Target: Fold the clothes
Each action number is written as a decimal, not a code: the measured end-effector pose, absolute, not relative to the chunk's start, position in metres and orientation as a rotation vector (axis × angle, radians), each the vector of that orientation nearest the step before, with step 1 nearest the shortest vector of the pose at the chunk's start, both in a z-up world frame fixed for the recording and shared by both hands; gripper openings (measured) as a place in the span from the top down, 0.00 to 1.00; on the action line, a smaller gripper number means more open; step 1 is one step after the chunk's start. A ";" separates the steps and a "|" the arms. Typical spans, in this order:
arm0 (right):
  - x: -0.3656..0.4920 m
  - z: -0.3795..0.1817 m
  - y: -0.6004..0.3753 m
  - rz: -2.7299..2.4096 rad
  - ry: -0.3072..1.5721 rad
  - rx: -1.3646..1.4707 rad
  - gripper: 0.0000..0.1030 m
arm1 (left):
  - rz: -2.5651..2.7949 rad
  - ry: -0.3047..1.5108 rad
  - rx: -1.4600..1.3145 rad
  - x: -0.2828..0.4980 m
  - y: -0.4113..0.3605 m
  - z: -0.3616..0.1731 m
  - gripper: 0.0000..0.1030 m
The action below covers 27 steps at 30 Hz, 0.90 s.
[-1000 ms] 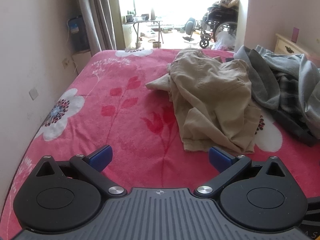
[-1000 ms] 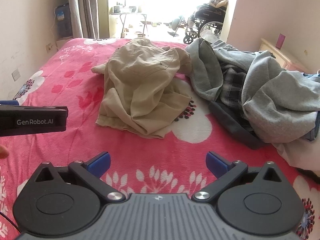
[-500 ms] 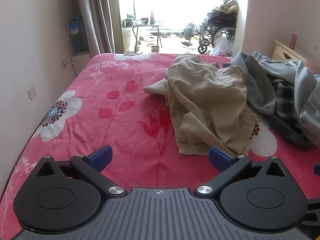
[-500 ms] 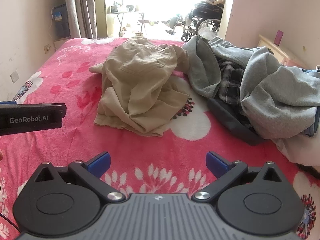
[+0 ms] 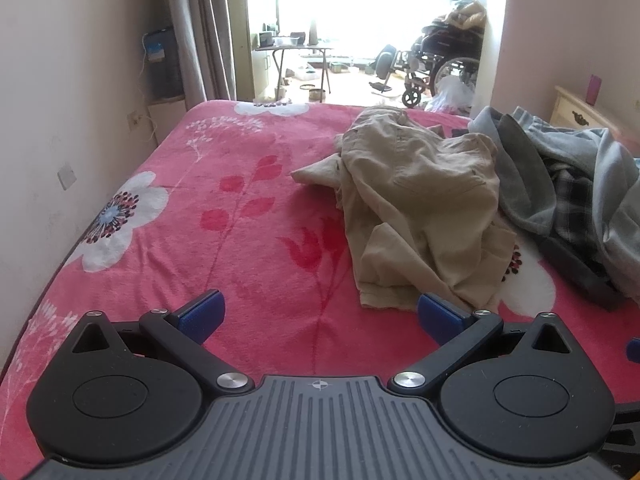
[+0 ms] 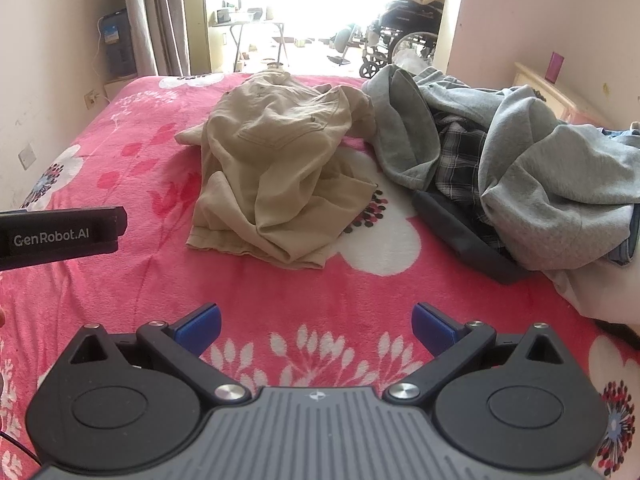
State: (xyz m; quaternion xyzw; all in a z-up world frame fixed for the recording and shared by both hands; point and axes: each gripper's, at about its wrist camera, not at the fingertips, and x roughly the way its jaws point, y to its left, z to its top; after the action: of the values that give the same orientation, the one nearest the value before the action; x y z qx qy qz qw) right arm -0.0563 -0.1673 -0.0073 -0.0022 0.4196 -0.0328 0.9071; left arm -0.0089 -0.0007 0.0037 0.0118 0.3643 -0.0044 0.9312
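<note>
One crumpled beige cotton pair of trousers [image 5: 420, 204] lies mid-bed on the pink floral fleece blanket [image 5: 240, 240], with one heap of grey and plaid garments [image 6: 520, 160] touching its right. Both the left gripper [image 5: 320, 314] and right gripper [image 6: 316, 322] hover spread wide, empty, near of the trousers.

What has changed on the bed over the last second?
Only the view shifted a little: the left gripper drifted slightly, so the tan trousers sit a bit differently in view. Nothing was grabbed. Both sets of jaws stayed open, and the trousers and grey pile lie untouched.
</note>
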 end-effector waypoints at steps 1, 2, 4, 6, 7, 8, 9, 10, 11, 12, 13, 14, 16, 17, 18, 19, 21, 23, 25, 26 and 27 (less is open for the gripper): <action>-0.056 -0.007 -0.167 -0.068 0.867 -0.004 0.00 | -0.009 0.746 0.025 -0.009 -0.001 0.004 0.00; -0.056 -0.008 -0.167 -0.068 0.868 -0.003 0.00 | -0.009 0.747 0.027 -0.009 -0.001 0.004 0.00; -0.057 -0.008 -0.167 -0.068 0.870 -0.002 0.00 | -0.009 0.748 0.029 -0.009 -0.001 0.004 0.00; -0.057 -0.008 -0.167 -0.067 0.871 -0.002 0.00 | -0.011 0.750 0.030 -0.009 -0.001 0.003 0.00; -0.057 -0.008 -0.167 -0.067 0.871 -0.001 0.00 | -0.011 0.751 0.030 -0.009 -0.001 0.003 0.00; -0.057 -0.008 -0.167 -0.067 0.872 -0.001 0.00 | -0.011 0.753 0.031 -0.009 -0.001 0.003 0.00; -0.057 -0.008 -0.167 -0.067 0.872 -0.001 0.00 | -0.011 0.754 0.031 -0.009 -0.001 0.003 0.00; -0.057 -0.008 -0.167 -0.067 0.872 0.000 0.00 | -0.011 0.755 0.032 -0.009 -0.001 0.003 0.00; -0.057 -0.008 -0.167 -0.067 0.872 0.000 0.00 | -0.011 0.756 0.032 -0.009 0.000 0.003 0.00; -0.057 -0.008 -0.167 -0.067 0.873 0.000 0.00 | -0.011 0.756 0.033 -0.009 -0.001 0.003 0.00; -0.057 -0.008 -0.167 -0.068 0.873 0.000 0.00 | -0.011 0.756 0.034 -0.008 -0.001 0.003 0.00; -0.056 -0.008 -0.167 -0.068 0.873 0.001 0.00 | -0.010 0.756 0.034 -0.008 -0.002 0.002 0.00; -0.056 -0.009 -0.167 -0.068 0.875 0.002 0.00 | -0.009 0.757 0.034 -0.008 -0.002 0.002 0.00; -0.056 -0.009 -0.167 -0.068 0.875 0.003 0.00 | -0.009 0.758 0.034 -0.008 -0.002 0.002 0.00; -0.057 -0.009 -0.167 -0.068 0.876 0.003 0.00 | -0.009 0.758 0.034 -0.008 -0.002 0.002 0.00; -0.057 -0.008 -0.167 -0.068 0.876 0.003 0.00 | -0.008 0.759 0.034 -0.007 -0.002 0.001 0.00; -0.057 -0.009 -0.166 -0.068 0.877 0.003 0.00 | -0.008 0.762 0.033 -0.007 -0.002 0.001 0.00; -0.057 -0.008 -0.166 -0.068 0.877 0.004 0.00 | -0.008 0.762 0.032 -0.007 -0.001 0.001 0.00; -0.057 -0.008 -0.166 -0.069 0.877 0.004 0.00 | -0.007 0.762 0.033 -0.007 -0.001 0.001 0.00; -0.057 -0.008 -0.167 -0.069 0.877 0.004 0.00 | -0.007 0.762 0.033 -0.007 -0.001 0.001 0.00; -0.057 -0.008 -0.167 -0.069 0.877 0.004 0.00 | -0.008 0.762 0.034 -0.007 -0.001 0.001 0.00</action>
State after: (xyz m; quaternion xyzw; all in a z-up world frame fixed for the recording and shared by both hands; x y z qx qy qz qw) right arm -0.0571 -0.1666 -0.0084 0.0020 0.4245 -0.0333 0.9048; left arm -0.0072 -0.0007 0.0007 0.0165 0.3720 -0.0039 0.9281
